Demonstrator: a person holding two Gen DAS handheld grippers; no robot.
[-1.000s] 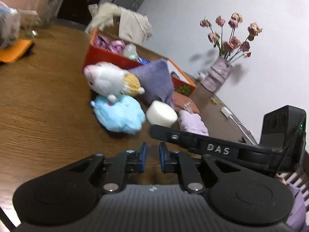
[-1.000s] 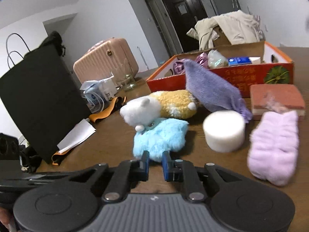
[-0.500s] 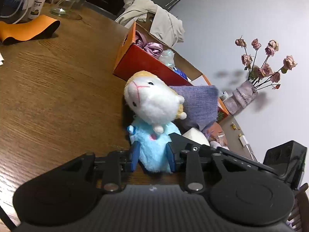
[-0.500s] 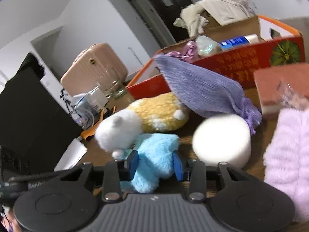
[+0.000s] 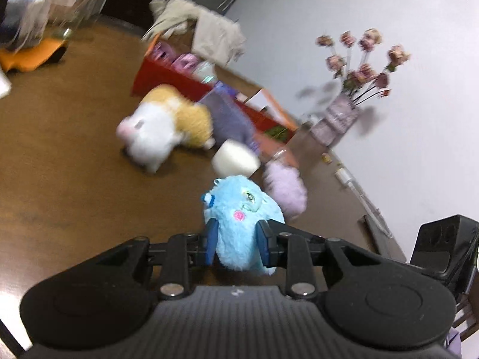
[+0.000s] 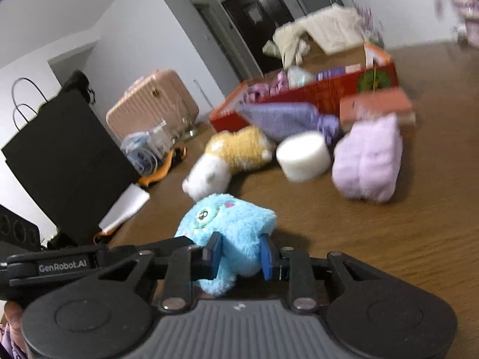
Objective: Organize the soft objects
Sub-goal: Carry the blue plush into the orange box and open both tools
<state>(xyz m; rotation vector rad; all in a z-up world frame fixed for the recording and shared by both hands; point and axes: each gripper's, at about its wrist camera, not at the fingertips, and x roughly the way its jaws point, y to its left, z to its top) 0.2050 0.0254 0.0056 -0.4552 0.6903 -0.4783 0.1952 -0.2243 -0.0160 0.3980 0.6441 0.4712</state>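
Note:
Both grippers grip the same blue plush toy (image 5: 239, 224), which also shows in the right wrist view (image 6: 230, 233), lifted off the wooden table. My left gripper (image 5: 238, 243) is shut on it, and my right gripper (image 6: 241, 252) is shut on it from the other side. On the table behind lie a white and yellow plush hamster (image 5: 161, 128), a white foam cylinder (image 5: 235, 161), a fluffy lilac pouch (image 6: 368, 161), a purple cloth (image 6: 287, 119) and a pink sponge block (image 6: 377, 107).
An open red box (image 6: 302, 95) with small items stands behind the pile, with beige cloth (image 5: 209, 36) beyond it. A vase of dried roses (image 5: 341, 119) stands by the wall. A black bag (image 6: 60, 155), white paper (image 6: 125, 209), an orange item (image 5: 27, 56) and a pink suitcase (image 6: 152, 104) are at the left.
Both grippers closed around the blue plush and lifted it away from the pile toward me. The hamster that rested on it now lies on the table.

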